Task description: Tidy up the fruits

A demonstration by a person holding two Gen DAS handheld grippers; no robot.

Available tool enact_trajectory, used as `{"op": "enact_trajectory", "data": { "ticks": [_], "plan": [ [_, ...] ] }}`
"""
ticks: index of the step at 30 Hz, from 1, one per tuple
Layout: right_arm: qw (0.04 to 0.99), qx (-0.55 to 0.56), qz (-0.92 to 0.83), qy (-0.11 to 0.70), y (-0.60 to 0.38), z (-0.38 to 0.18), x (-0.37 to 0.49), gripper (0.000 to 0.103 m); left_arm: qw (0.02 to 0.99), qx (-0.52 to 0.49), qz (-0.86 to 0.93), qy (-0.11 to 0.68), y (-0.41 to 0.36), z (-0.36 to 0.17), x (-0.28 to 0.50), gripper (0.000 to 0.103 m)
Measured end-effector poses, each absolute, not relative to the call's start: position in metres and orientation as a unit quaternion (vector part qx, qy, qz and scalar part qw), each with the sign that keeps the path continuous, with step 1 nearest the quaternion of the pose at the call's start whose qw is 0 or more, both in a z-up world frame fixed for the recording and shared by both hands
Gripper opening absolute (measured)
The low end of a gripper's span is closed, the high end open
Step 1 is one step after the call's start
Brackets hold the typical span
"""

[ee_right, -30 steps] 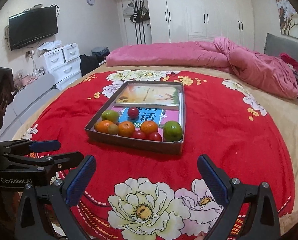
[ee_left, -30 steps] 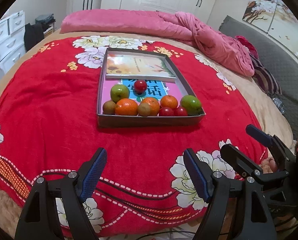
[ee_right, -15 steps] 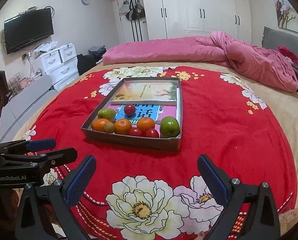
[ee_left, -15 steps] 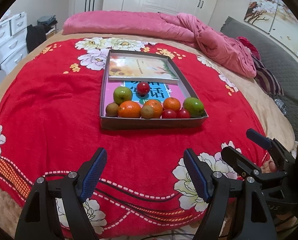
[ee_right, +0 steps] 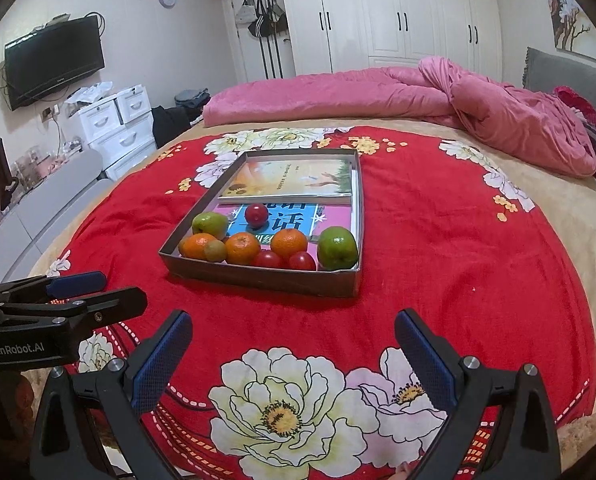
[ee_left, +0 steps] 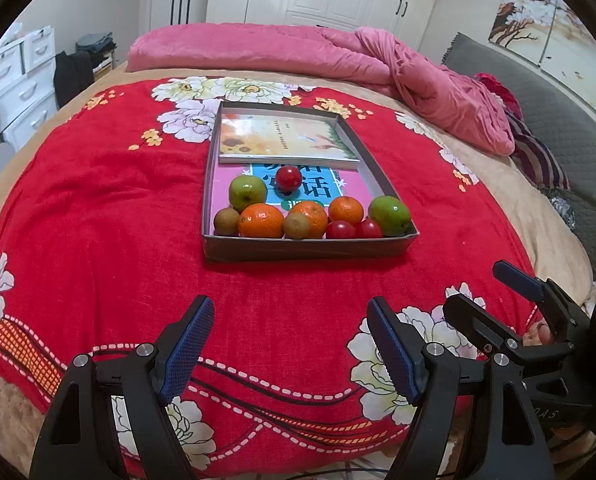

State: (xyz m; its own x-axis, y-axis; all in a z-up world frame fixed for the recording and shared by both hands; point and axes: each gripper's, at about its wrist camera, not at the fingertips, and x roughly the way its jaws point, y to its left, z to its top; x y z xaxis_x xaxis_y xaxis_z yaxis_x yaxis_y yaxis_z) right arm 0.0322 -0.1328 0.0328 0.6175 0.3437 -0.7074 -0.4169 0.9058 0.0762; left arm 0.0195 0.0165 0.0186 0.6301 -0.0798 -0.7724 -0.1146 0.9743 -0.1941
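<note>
Both tongs gape wide and hold nothing: the left gripper (ee_left: 289, 344) and right gripper (ee_right: 293, 344) hover side by side over the red flowered bedspread (ee_left: 97, 208), well short of the shallow grey cardboard tray (ee_left: 306, 249). All the fruit lies inside that tray: oranges, kiwis, small red tomatoes and two green apples bunch along its near wall, and one round red fruit (ee_left: 288, 178) sits apart behind them on the pink-and-blue book (ee_left: 354, 186). I judge this fits sorting either pending or finished, so I name no pick; any reach into the tray needs jaws this wide for an apple.
</note>
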Motion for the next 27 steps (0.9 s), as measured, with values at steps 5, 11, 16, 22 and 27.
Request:
{"op": "enact_trajectory", "data": {
  "ticks": [5,11,16,22,27],
  "plan": [
    [0.898,-0.049,0.212,0.382,-0.1329,0.0323,0.0328,0.102,0.896,-0.111,0.011,0.43,0.0168,0.0183,0.0198,0.08],
    [0.898,-0.047,0.212,0.383,-0.1341,0.0318,0.0334,0.102,0.897,-0.11,0.012,0.429,0.0184,0.0193,0.0199,0.08],
    [0.898,-0.047,0.212,0.382,-0.1348,0.032,0.0335,0.102,0.897,-0.11,0.012,0.429,0.0183,0.0198,0.0198,0.08],
    [0.898,-0.047,0.212,0.382,-0.1346,0.0322,0.0333,0.102,0.897,-0.112,0.011,0.428,0.0182,0.0209,0.0195,0.08],
    [0.898,-0.048,0.212,0.382,-0.1346,0.0322,0.0332,0.102,0.897,-0.111,0.012,0.428,0.0178,0.0215,0.0197,0.08]
  ]
}}
